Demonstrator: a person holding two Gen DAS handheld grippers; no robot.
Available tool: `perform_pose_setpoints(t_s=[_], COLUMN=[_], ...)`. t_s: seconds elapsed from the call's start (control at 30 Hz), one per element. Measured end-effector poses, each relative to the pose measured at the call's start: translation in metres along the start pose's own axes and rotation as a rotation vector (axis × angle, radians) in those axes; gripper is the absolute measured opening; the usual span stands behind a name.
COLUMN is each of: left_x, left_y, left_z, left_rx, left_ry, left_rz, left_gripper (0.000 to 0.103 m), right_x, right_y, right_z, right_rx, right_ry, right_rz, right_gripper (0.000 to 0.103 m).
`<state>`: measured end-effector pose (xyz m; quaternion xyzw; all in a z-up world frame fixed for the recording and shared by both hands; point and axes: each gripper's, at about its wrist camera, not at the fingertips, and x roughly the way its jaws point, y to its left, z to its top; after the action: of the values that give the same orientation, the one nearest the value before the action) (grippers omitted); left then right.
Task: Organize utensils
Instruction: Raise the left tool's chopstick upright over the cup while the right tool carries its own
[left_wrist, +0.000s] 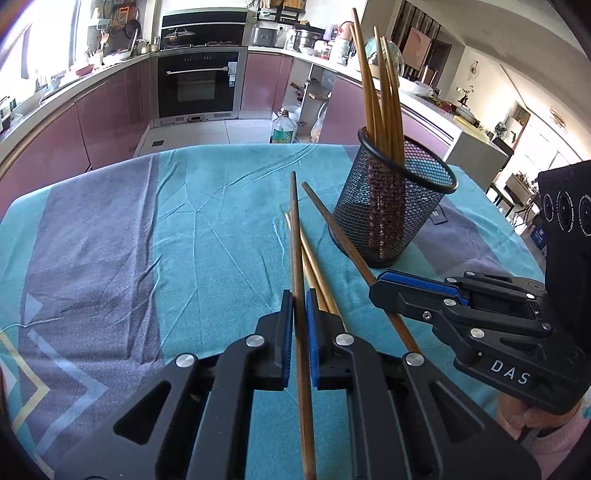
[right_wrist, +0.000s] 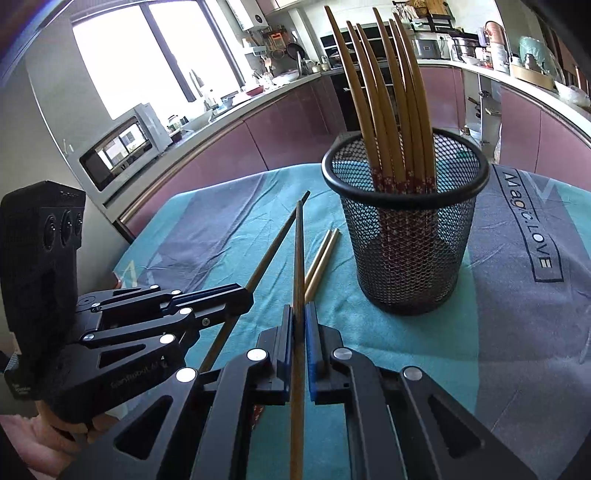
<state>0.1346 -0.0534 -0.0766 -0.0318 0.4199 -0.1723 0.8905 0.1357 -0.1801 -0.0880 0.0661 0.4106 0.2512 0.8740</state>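
While clamped, chopstick (left_wrist: 300, 295) between jaws.

Surface (right_wrist: 517, 332) draped in a creased cloth (left_wrist: 184, 221) of teal and grey-purple panels, printed lettering along its right part. Standing upright on it, a black mesh cup (right_wrist: 402, 251) with a bundle of chopsticks (right_wrist: 391, 110) inside. Lying flat on the cloth just beside the cup, two pale chopsticks (right_wrist: 320, 262) side by side.

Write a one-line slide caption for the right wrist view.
Both grippers, right and left, each clamp a chopstick beside the mesh holder.
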Motion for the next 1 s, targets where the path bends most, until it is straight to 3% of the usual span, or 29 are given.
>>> perform_pose_setpoints(t_s=[1.0], left_x=[-0.112], left_y=[-0.012], left_z=[0.029], left_rx=[0.005], left_ry=[-0.197], left_rz=[-0.198], left_gripper=[0.008], right_x=[-0.084], right_y=[-0.012], right_z=[0.012], right_rx=[0.011], right_ry=[-0.222], right_rz=[0.066], right_gripper=[0.005])
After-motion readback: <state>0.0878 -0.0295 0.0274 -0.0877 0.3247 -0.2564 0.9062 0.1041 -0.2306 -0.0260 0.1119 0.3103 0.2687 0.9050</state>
